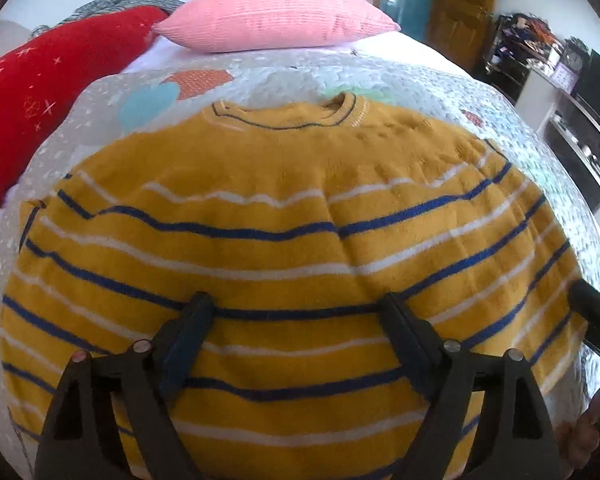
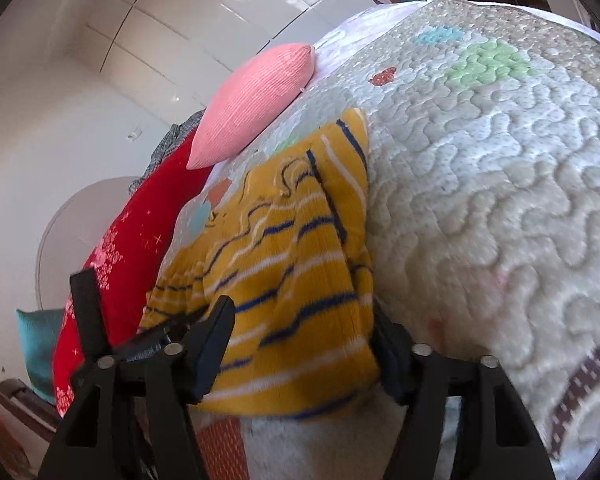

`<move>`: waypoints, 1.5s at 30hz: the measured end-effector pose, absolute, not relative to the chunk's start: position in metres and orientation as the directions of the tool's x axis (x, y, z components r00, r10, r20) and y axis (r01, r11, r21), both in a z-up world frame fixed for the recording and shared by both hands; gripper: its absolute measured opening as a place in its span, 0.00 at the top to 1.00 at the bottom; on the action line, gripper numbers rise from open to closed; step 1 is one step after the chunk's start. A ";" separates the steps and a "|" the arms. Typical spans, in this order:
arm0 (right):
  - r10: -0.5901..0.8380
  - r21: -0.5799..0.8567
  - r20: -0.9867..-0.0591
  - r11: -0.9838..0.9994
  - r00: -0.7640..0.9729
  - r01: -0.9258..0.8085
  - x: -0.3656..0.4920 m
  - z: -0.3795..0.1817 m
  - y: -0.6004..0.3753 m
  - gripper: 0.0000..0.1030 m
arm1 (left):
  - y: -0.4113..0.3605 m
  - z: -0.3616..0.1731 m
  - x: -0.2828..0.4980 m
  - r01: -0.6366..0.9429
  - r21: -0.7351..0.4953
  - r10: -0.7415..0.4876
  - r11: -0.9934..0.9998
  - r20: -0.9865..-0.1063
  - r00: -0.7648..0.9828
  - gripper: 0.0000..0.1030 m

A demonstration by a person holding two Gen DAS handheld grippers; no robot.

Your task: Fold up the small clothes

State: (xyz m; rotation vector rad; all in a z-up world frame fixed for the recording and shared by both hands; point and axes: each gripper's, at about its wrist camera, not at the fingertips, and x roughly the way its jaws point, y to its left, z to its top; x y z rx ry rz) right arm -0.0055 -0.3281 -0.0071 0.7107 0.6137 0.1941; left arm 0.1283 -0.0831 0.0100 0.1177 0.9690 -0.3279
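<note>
A small mustard-yellow sweater point(image 1: 292, 208) with blue and white stripes lies spread on a white quilted bedspread point(image 1: 400, 76), collar at the far end. My left gripper point(image 1: 296, 308) is open, its jaws wide apart just above the sweater's lower middle. In the right wrist view the same sweater point(image 2: 292, 280) shows from its right side, with the folded sleeve edge between the jaws. My right gripper point(image 2: 300, 320) is open around that edge, low over the bedspread point(image 2: 500, 200). The right gripper also shows at the right edge of the left wrist view point(image 1: 596, 316).
A pink pillow point(image 1: 276, 16) lies at the head of the bed and a red cushion point(image 1: 32, 100) at the left. A dark shelf unit point(image 1: 572, 112) stands right of the bed. A teal cushion point(image 2: 36, 344) lies beyond the red cushion point(image 2: 132, 240).
</note>
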 end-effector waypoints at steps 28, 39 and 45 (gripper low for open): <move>0.513 0.481 -0.500 0.835 0.698 -0.269 0.088 0.125 -0.147 0.87 | 0.079 0.062 0.073 0.157 -0.386 -0.385 0.909 -0.635 0.670 0.79; 0.482 0.336 -0.684 0.875 0.547 -0.350 0.124 0.078 -0.026 0.87 | 0.166 0.040 0.011 0.003 -0.513 -0.374 0.859 -0.622 0.688 0.74; 0.357 0.132 -0.742 0.907 0.567 -0.399 0.132 0.060 0.014 0.87 | 0.181 0.031 -0.012 -0.030 -0.554 -0.392 0.832 -0.625 0.676 0.72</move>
